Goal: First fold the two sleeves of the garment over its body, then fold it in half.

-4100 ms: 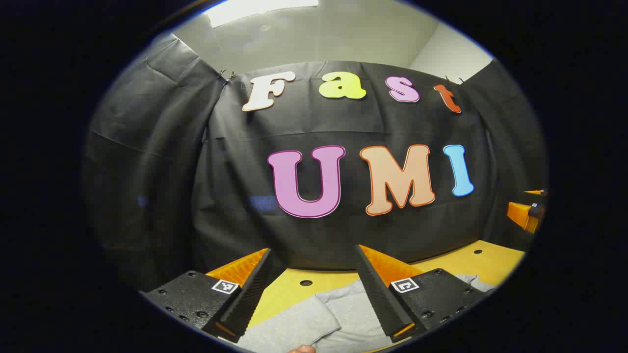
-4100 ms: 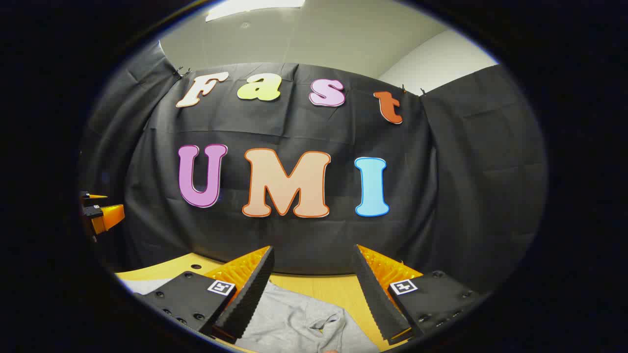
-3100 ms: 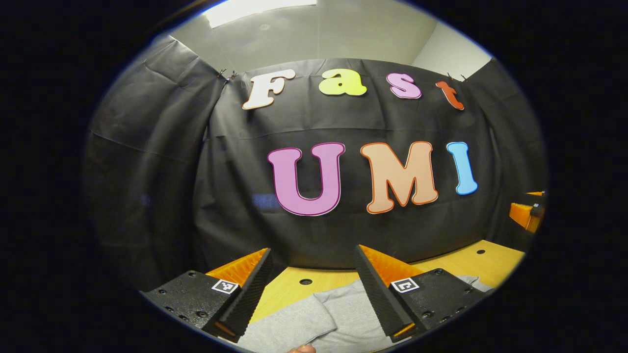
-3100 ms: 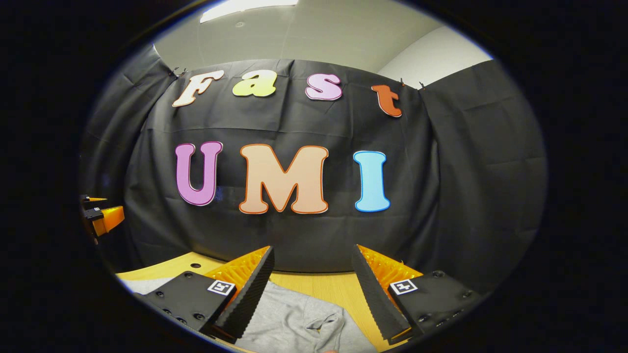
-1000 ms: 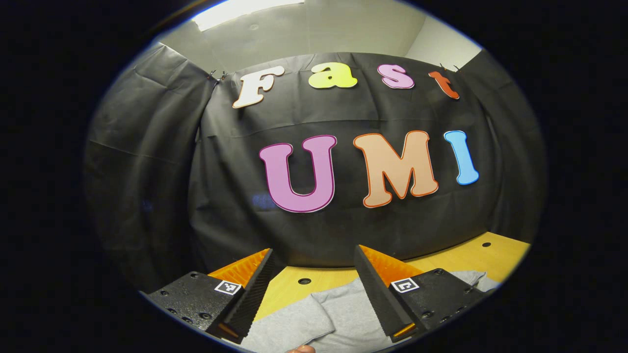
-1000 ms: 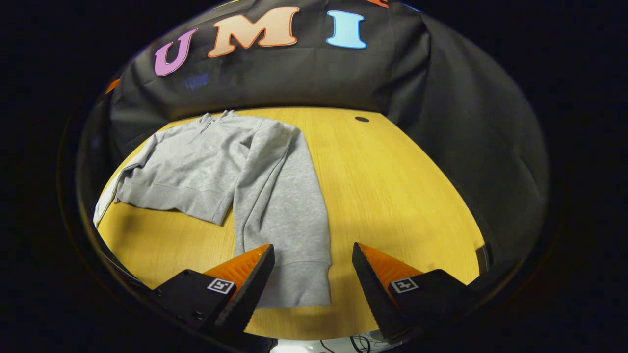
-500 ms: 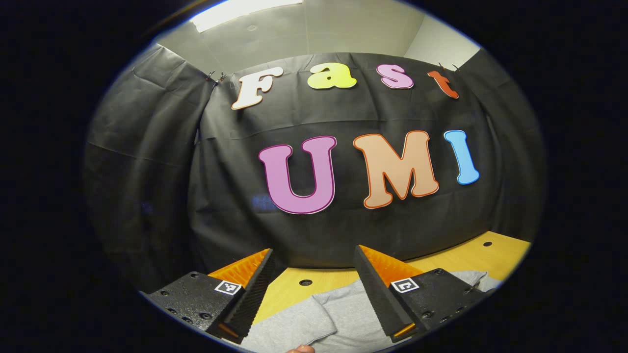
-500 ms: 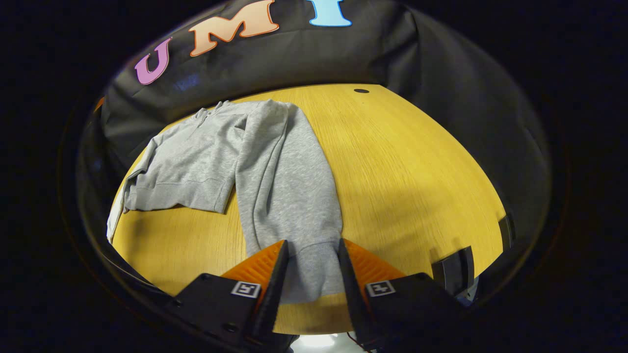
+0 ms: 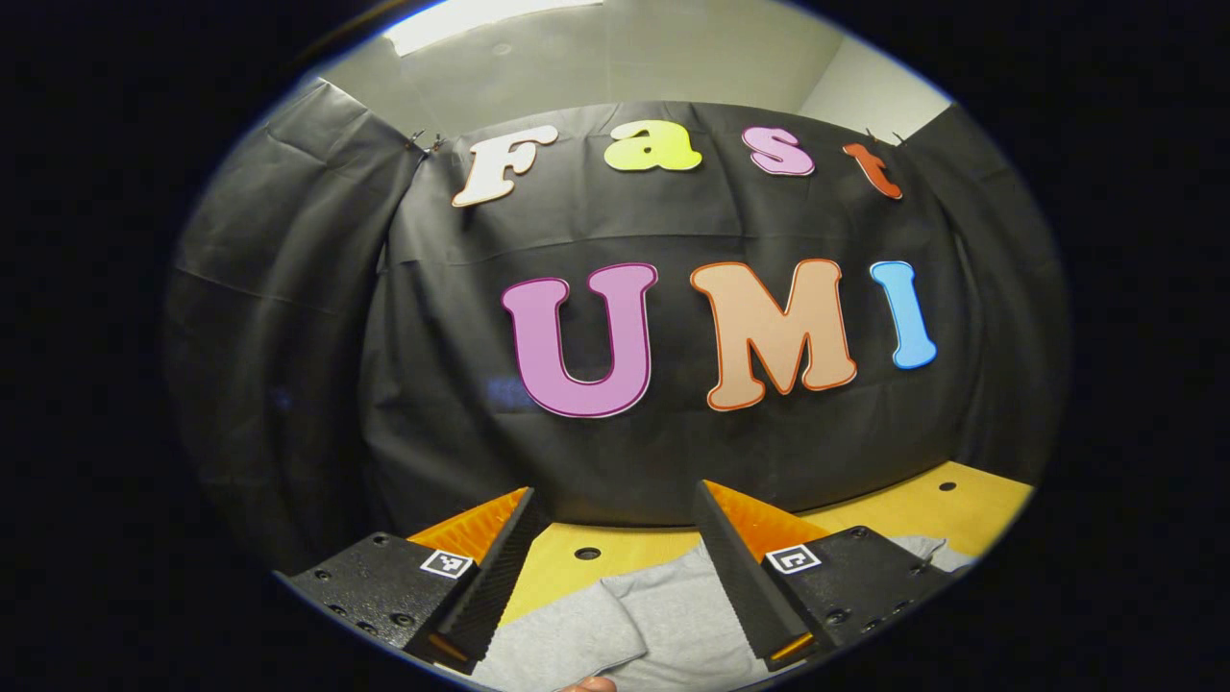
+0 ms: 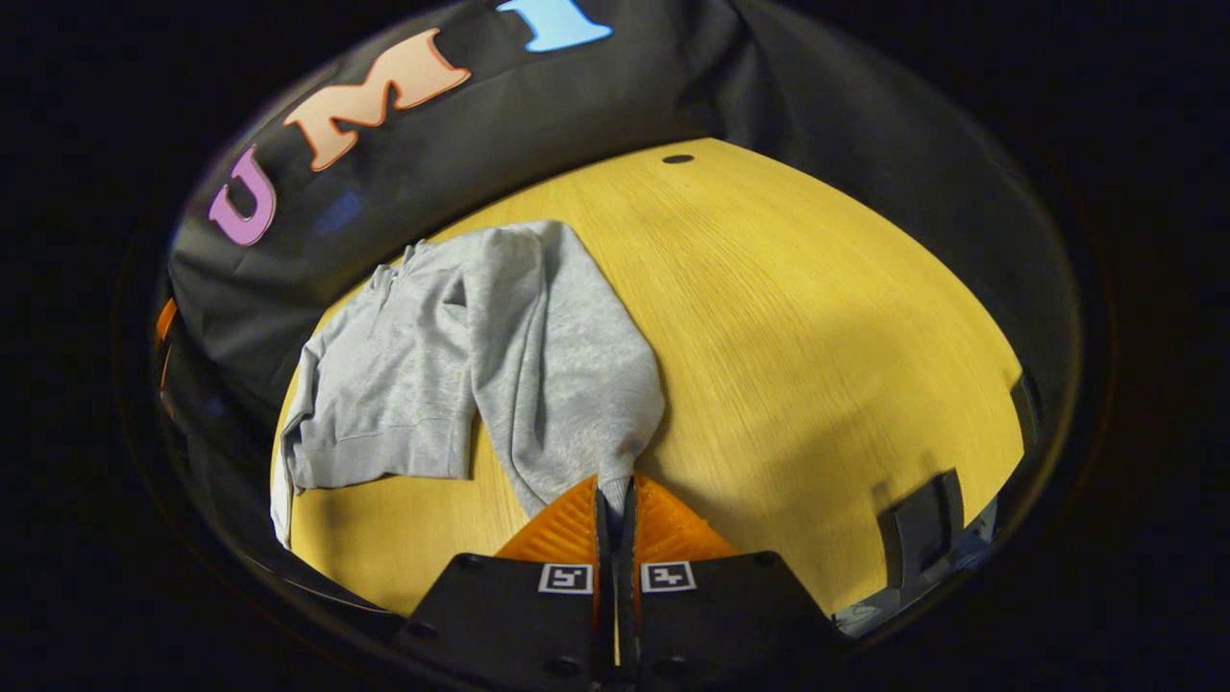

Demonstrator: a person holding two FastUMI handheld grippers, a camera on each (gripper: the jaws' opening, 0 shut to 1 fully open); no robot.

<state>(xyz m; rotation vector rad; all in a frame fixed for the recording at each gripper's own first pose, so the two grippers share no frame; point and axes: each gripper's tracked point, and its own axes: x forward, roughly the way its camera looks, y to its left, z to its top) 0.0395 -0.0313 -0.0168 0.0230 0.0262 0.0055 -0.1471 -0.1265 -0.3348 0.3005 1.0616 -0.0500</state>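
Right tool point(image 10: 613, 500) pinches what looks like the sleeve point(image 10: 567, 375) cuff.

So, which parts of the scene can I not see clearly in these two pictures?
- Sleeve cuff: right gripper view, hidden between the closed fingers of the right gripper.
- The grey garment's other sleeve: right gripper view, cut off at the left edge.
- The garment's lower part: left gripper view, hidden behind the fingers of the left gripper and cut by the bottom edge.
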